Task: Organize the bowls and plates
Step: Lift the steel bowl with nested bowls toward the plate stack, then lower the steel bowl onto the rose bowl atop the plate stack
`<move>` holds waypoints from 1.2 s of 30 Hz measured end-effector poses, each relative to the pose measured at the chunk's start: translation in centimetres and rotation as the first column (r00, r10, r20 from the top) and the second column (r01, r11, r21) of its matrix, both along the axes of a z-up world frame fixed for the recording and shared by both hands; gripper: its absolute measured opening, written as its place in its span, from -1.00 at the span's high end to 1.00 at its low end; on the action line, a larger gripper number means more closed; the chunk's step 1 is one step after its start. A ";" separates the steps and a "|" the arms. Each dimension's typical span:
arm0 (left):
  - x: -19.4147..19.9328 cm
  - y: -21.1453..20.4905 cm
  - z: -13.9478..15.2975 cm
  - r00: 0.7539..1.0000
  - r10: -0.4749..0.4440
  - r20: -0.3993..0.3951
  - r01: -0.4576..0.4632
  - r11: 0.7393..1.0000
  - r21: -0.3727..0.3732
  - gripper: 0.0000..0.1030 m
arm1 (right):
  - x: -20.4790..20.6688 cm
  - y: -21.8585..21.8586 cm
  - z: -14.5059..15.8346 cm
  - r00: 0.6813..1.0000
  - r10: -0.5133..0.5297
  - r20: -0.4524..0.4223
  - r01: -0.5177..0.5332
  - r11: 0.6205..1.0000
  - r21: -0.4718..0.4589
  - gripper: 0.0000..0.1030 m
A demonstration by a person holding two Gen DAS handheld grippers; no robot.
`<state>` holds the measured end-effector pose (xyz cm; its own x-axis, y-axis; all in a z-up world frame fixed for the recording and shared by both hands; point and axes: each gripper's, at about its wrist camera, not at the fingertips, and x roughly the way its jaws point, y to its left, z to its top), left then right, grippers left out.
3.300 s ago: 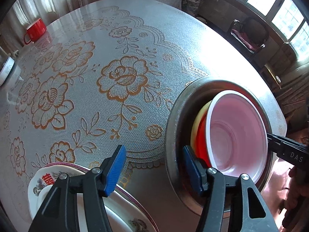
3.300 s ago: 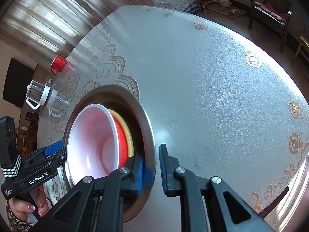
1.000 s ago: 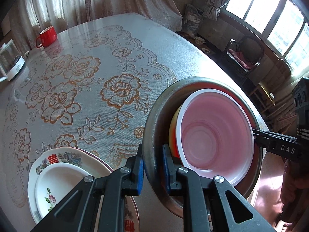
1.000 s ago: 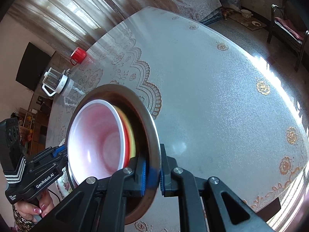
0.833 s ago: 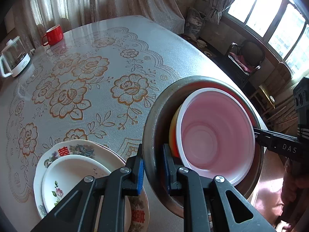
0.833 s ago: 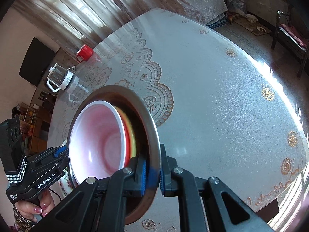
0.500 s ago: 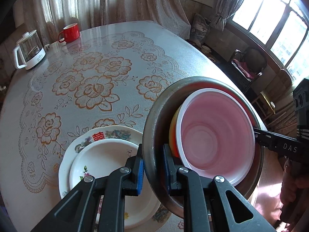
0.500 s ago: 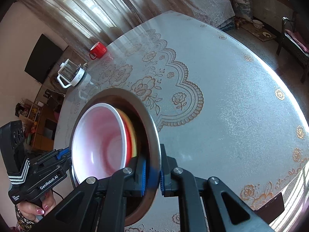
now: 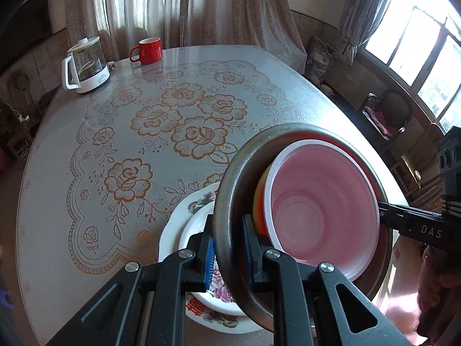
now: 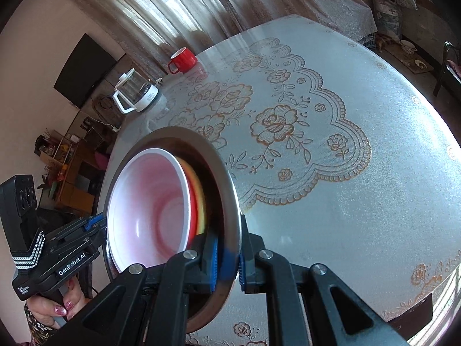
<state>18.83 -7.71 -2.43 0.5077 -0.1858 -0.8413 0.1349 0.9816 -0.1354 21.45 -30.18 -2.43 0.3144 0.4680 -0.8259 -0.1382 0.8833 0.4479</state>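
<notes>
Gripping opposite rims of steel basin with left gripper, right gripper | holding pink bowl nested inside | hovering over floral plates near table front edge

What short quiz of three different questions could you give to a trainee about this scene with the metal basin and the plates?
1. True or false: both grippers grip the rim of the metal basin.
2. Which bowl lies innermost in the basin: A white, B yellow, C red?
3. Fill in: under the basin, a small plate lies on a ____ plate.

Key: 1 true, the left gripper and right gripper jaws are shut on opposite sides. 2 A. 3 larger.
</notes>
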 end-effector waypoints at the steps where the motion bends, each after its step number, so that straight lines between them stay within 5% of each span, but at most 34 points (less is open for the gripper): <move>1: -0.1 0.5 -0.1 1.000 0.007 -0.001 -0.007 1.000 0.002 0.70 | 0.0 0.6 -0.1 1.000 0.008 -0.002 -0.008 1.000 -0.002 0.81; 16: -0.7 4.9 -2.8 0.995 0.081 -0.058 -0.081 0.997 0.014 0.70 | -0.1 6.0 -3.5 0.994 0.057 -0.092 -0.058 0.998 -0.012 0.81; 36: 0.0 3.7 -4.9 0.995 0.052 -0.088 -0.048 0.998 0.045 0.70 | 0.1 5.1 -6.5 0.986 0.011 -0.166 -0.017 0.999 -0.038 0.80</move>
<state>18.88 -4.05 -7.35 0.4382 -0.1251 -0.8902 0.0747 0.9919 -0.1026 21.53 -25.05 -8.92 0.1656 0.4374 -0.8839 -0.0777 0.8993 0.4304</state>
